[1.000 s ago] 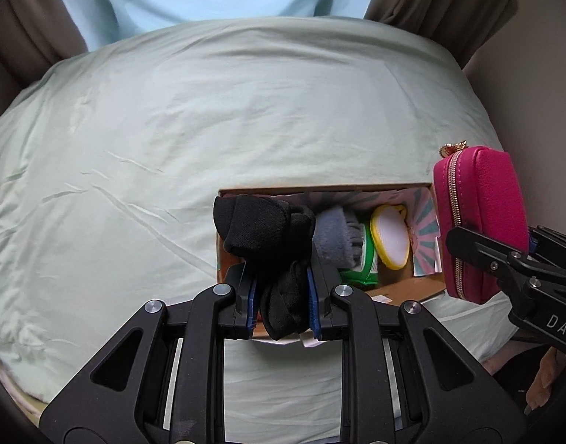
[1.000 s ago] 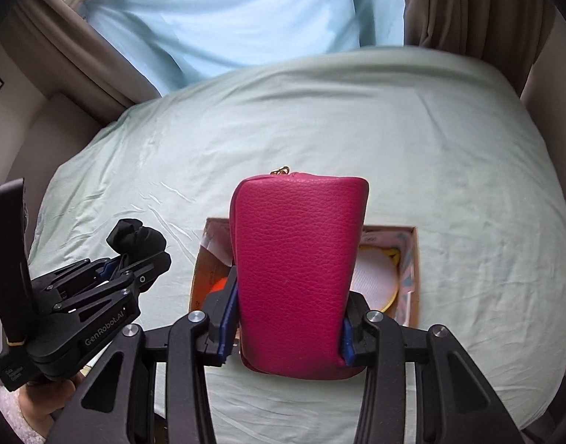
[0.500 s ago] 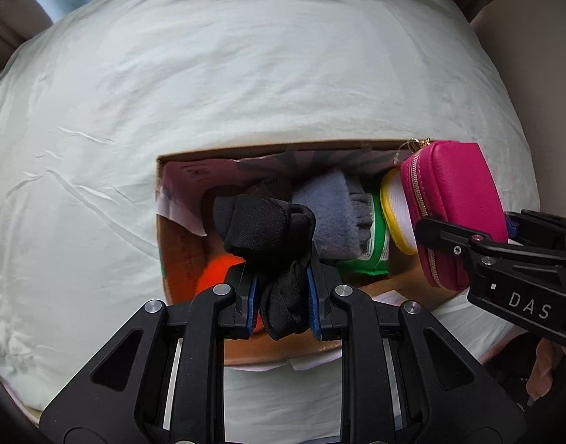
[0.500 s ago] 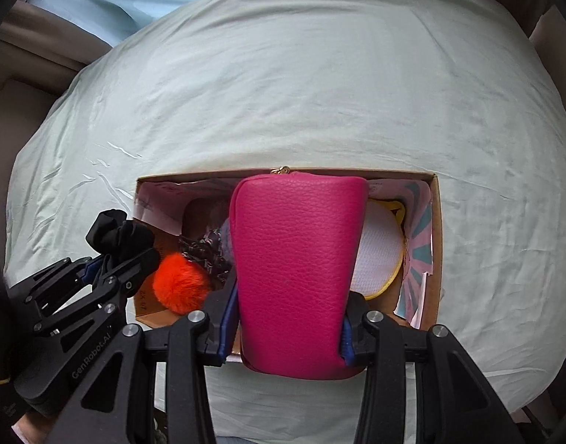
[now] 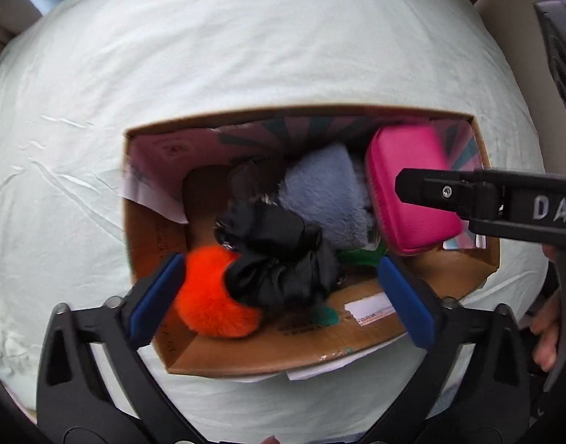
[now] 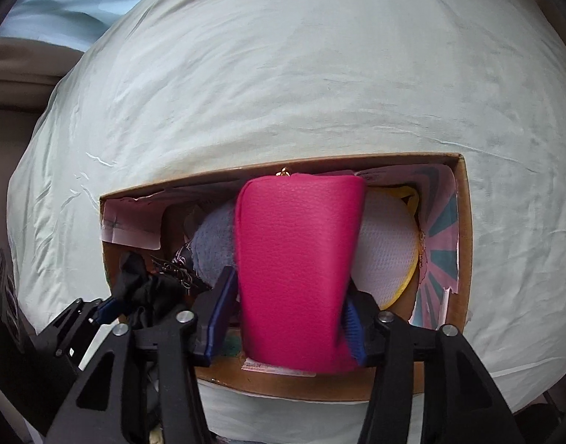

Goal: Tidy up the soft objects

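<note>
Left wrist view: our left hand-held gripper (image 5: 279, 292) is spread wide, released, jaws clear on both sides of the black socks (image 5: 279, 259). Socks sit inside the cardboard box (image 5: 246, 355), touching the orange pom-pom (image 5: 212, 296) on their left and the grey plush item (image 5: 327, 192) just beyond. Box is on the bed (image 5: 246, 48).

Right wrist view: our right hand-held gripper (image 6: 286, 318) looks clenched on the pink pouch (image 6: 297, 259), blue pads pressed on both flanks. That frame is motion-blurred, so we call the grip probable, not certain. Pouch long axis runs straight ahead along the fingers, zipper pull (image 6: 284, 173) at the far end near the far wall of the box. Pouch hangs over the right half of the box, with the yellow-rimmed mesh pad (image 6: 386, 255) directly to its right and the grey plush to its left.

Key relation: free slot for the pouch is directly below and ahead of the right gripper, between plush and mesh pad. Right hand is the one on it; left is empty and nearer the sock side.

Judgement: pouch placement is the open step. Lower it along its axis, then release. Risk is snagging on the mesh pad rim.
</note>
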`<control>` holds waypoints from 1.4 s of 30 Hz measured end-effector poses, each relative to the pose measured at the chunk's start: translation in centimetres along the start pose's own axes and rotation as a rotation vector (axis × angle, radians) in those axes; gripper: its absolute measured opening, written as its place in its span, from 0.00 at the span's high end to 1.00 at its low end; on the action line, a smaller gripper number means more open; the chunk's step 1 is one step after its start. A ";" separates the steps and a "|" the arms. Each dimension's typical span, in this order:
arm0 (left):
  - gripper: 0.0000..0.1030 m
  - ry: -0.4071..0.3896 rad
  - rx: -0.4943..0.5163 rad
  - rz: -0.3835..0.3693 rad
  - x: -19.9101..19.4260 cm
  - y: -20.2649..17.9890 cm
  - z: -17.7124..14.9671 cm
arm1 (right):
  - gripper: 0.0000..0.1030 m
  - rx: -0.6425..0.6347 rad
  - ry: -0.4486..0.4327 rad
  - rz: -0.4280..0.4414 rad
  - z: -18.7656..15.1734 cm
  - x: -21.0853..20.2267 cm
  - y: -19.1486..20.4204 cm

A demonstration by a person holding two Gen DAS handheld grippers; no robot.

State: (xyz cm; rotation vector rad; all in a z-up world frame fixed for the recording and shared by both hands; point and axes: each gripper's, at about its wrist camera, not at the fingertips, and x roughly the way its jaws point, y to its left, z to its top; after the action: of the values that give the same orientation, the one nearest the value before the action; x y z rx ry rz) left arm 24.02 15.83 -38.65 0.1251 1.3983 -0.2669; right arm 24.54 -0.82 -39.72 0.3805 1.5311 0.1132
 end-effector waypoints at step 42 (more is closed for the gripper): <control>0.00 -0.747 -0.077 0.096 -36.2 -7.8 -8.6 | 0.00 -0.212 -0.837 -0.129 -17.7 -35.0 0.8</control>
State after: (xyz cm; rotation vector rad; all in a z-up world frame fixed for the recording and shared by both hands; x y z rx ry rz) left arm 8.43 14.39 -4.01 0.0212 0.6569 -0.1527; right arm 5.53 -7.82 -6.11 0.1232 0.7033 0.0070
